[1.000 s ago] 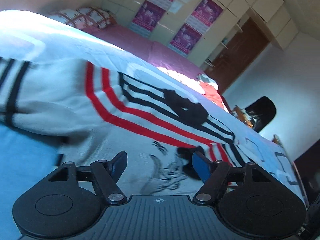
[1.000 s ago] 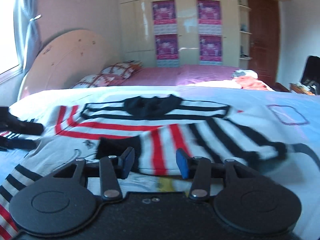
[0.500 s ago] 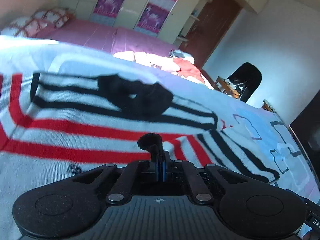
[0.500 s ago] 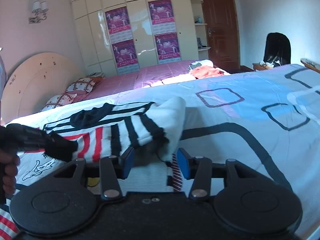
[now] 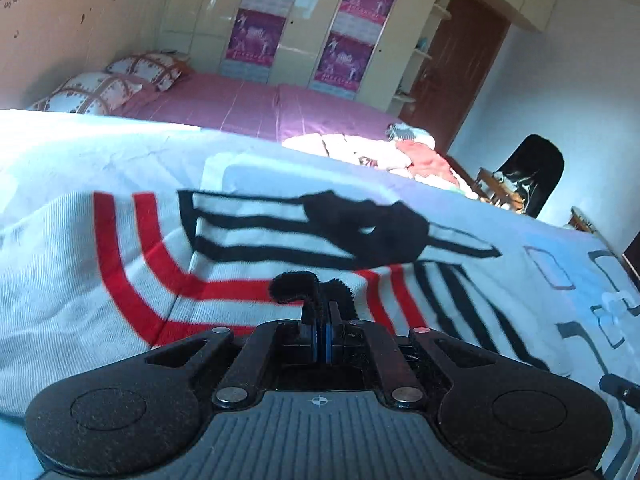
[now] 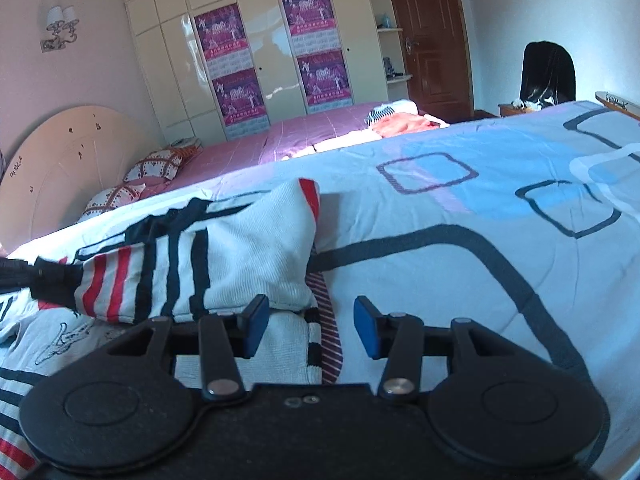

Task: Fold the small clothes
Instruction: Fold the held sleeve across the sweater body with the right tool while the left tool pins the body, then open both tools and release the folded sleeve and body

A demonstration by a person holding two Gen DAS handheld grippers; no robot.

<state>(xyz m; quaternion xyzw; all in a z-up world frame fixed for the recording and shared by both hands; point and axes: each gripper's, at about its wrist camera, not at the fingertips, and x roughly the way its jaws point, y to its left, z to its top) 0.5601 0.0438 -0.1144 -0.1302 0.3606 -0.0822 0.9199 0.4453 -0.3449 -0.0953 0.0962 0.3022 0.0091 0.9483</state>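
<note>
While the striped sweater (image 5: 224, 256) is lying spread on the patterned bedspread (image 6: 460, 216), with 1 sleeve (image 6: 224, 256) already folded over its body, the left gripper (image 5: 322, 334) is pinching the black cuff (image 5: 294, 286) between fully closed jaws. The right gripper (image 6: 308, 328) is hovering at the sweater's side edge, its jaws standing partly apart and gripping nothing. To fold well, the cuff should probably be drawn flat across the chest, keeping the sleeve taut and level, while the right gripper is steadying that side edge against dragging.
</note>
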